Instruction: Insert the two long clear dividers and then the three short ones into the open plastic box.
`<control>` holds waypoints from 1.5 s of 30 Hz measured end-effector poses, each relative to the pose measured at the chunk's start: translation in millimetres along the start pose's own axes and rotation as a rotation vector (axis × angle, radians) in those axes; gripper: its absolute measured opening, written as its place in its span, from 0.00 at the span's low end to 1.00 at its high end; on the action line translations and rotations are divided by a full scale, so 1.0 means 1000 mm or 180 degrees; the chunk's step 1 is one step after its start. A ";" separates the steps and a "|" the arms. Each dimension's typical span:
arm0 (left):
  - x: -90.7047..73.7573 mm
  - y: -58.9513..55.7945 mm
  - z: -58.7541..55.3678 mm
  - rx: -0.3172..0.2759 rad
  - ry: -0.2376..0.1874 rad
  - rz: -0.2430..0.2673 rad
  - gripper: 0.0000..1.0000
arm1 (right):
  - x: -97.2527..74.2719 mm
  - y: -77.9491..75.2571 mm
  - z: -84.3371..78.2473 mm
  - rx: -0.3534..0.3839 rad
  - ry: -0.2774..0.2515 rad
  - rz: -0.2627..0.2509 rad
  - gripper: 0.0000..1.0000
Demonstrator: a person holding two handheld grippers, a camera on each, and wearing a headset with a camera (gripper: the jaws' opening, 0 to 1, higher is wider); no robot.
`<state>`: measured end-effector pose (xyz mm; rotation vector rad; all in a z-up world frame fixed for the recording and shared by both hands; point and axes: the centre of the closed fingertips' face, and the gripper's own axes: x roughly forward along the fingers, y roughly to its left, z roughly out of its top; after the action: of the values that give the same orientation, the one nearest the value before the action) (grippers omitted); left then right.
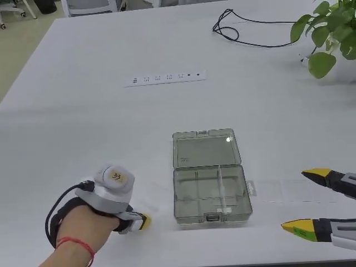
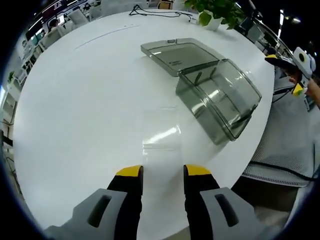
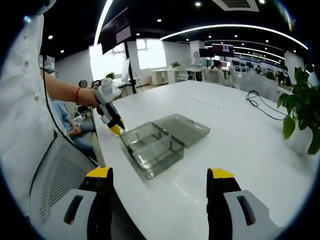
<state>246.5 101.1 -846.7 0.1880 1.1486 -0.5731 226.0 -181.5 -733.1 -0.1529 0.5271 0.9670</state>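
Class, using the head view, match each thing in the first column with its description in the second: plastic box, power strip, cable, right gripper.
Things
1. plastic box
2. power strip
3. cable
4. right gripper

Descriptions
A. jaws wide apart, nothing between them
B. black, lying in loops
C. lid folded back, open
D. white, lying flat beyond the plastic box

Pairs: 1-C, 2-D, 3-B, 4-A.
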 end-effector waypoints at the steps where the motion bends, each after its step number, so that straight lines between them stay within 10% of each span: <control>1: 0.000 -0.001 0.000 -0.0025 -0.0015 -0.0017 0.30 | 0.000 0.000 0.000 -0.0002 0.0003 -0.0001 0.77; 11: -0.011 -0.006 0.002 -0.0343 -0.0255 -0.0161 0.30 | 0.002 0.005 0.004 -0.0014 0.0034 0.0014 0.77; 23: -0.036 -0.020 0.031 -0.0681 -0.0759 -0.0414 0.30 | 0.008 0.008 0.019 -0.0017 0.0046 -0.0005 0.78; 45: -0.069 -0.085 0.096 -0.0800 -0.1460 -0.1074 0.30 | 0.039 0.027 0.089 0.0554 -0.0245 -0.0039 0.56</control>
<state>260.2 11.6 -732.6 -0.3463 0.7949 -0.7172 253.8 -105.5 -672.9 0.0370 0.5361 0.9070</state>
